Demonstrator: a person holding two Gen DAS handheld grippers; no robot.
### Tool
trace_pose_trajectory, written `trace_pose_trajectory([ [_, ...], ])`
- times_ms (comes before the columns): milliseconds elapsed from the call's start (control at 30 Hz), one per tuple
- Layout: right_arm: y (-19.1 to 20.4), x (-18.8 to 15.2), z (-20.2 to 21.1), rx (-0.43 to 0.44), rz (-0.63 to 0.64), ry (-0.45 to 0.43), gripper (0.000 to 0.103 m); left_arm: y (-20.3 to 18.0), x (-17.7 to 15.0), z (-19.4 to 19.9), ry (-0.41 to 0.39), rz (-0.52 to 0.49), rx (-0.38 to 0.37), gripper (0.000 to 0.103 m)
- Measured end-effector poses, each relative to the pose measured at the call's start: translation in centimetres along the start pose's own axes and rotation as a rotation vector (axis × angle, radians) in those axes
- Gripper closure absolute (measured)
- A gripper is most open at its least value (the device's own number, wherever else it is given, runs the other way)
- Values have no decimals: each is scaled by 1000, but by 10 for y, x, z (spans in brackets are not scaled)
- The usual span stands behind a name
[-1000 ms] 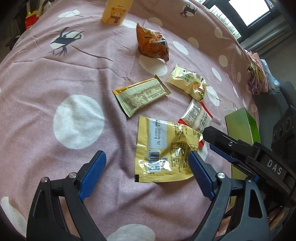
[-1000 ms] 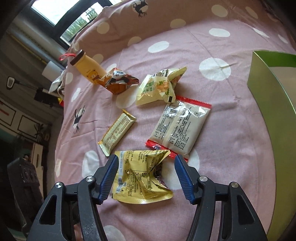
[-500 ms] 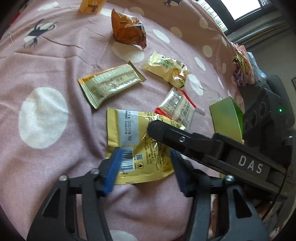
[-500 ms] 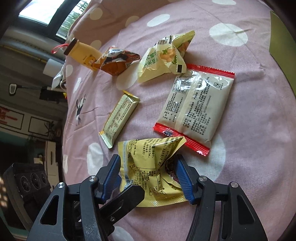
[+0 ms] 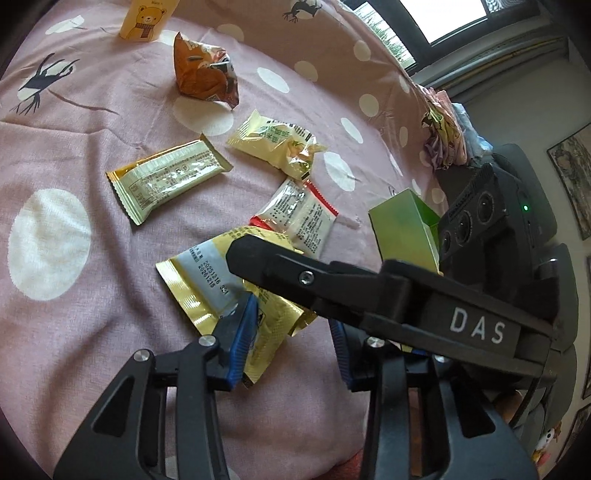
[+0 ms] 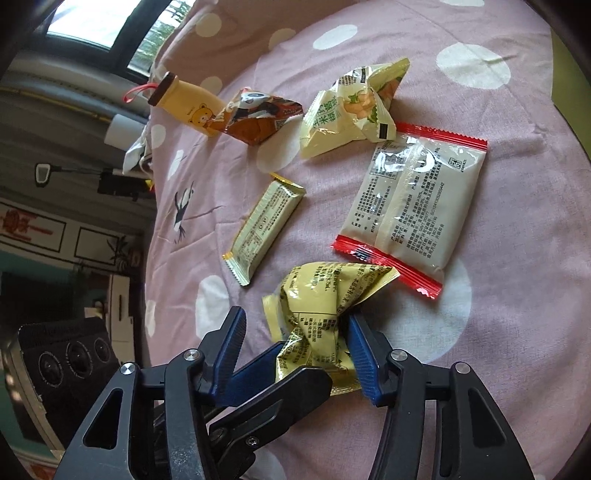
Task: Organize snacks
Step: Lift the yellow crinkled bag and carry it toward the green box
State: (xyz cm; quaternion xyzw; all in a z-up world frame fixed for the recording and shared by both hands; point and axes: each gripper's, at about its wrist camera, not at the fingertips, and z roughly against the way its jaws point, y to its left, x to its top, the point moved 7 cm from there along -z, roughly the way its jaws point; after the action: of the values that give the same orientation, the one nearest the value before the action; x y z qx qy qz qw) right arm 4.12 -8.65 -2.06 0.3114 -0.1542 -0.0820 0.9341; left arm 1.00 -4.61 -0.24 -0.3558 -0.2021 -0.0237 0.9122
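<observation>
Left wrist view: five snack packets lie on the pink dotted bedsheet (image 5: 92,295). They are one orange packet (image 5: 205,72), one pale yellow packet (image 5: 277,146), one long bar packet (image 5: 168,177), one white packet with red ends (image 5: 301,221), and one crumpled yellow packet (image 5: 221,291). One yellow bear bottle (image 5: 146,18) stands at the far edge, and one green box (image 5: 402,232) is at the right. The left gripper (image 5: 291,338) is closing its jaws around the crumpled yellow packet; the left blue pad touches it, and the right pad is hidden behind the finger of the right gripper (image 5: 258,254), so I cannot tell if it is pinched yet.

Right wrist view: the same five packets and the one bottle (image 6: 188,103) show again. The right gripper (image 6: 295,354) is also closing, with the crumpled yellow packet (image 6: 321,314) between its two blue pads. The right pad presses on the packet; the left pad is apart from it.
</observation>
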Motion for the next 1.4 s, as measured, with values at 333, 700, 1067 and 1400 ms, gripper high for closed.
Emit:
trace_pose_trajectory([
  [333,29,-1,34,53,97,-103,45,-29,8,30,-161,-131,-26,65],
  [700,60,-5,72,81,217,-245,45,-48,11,58,-306,-225,-65,65],
  [1067,87,-13,102,89,318,-358,45,-66,9,85,-416,-300,-104,65],
  [1400,94,-20,115,80,370,-399,45,-78,3,92,-461,-360,-113,65],
])
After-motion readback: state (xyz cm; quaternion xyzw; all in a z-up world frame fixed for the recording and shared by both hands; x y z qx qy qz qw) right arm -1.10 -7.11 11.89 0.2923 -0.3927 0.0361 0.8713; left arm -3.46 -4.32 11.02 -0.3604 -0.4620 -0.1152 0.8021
